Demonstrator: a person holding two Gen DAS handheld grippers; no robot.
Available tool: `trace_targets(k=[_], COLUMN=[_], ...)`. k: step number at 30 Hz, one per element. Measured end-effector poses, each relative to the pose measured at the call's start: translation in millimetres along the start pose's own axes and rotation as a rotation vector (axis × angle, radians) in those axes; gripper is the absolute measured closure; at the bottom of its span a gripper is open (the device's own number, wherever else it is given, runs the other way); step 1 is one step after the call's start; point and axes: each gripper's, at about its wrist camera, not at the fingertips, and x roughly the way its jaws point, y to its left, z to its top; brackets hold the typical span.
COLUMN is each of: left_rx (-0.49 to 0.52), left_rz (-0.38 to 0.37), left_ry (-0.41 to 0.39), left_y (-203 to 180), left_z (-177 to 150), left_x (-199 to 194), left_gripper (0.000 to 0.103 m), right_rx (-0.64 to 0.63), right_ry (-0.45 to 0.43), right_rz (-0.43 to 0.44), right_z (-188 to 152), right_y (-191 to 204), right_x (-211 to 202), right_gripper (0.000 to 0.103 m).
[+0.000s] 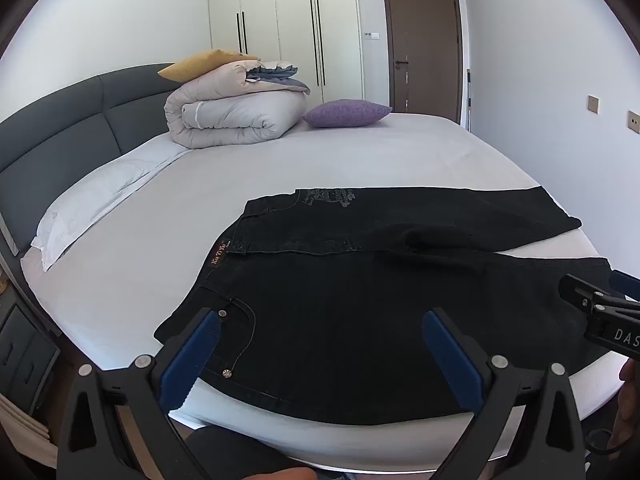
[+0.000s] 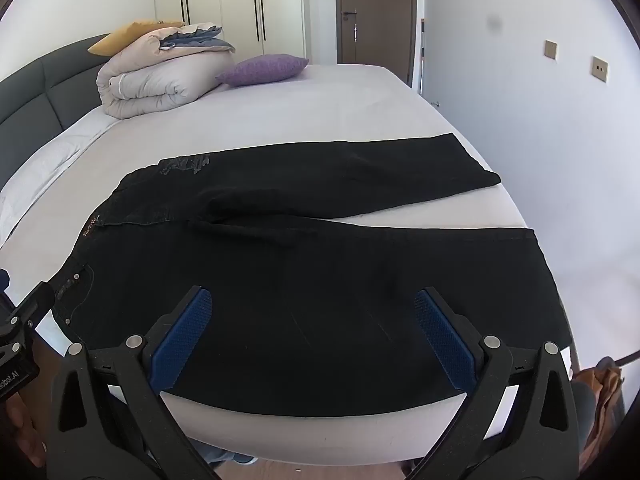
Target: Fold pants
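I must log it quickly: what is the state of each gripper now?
Left gripper: open, holding nothing, above the black jeans.
Right gripper: open, holding nothing, above the same jeans.

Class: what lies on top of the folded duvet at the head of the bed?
A yellow pillow and grey-blue bedding rest on the duvet. How far the pillow extends behind cannot be seen.

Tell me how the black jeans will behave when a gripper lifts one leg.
The jeans lie flat with soft creases at the crotch, so the leg will likely droop from the grip. The fabric looks like thick denim: probably heavy for cloth. On the smooth sheet, the rest may drag along.
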Motion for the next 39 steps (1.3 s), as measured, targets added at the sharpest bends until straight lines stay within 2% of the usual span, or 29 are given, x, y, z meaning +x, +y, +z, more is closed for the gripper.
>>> trace_targets(k=[39], left_rx=[0.011], left_rz=[0.01], left_ry=[0.004], left_y=[0], left_z=[-4], left_x=[5], left_gripper=[0.0], right_rx=[-0.013], right_ry=[0.018], right_rz=[0.005], right_z=[-2], right_y=[9], right_x=[9], right_gripper=[0.0])
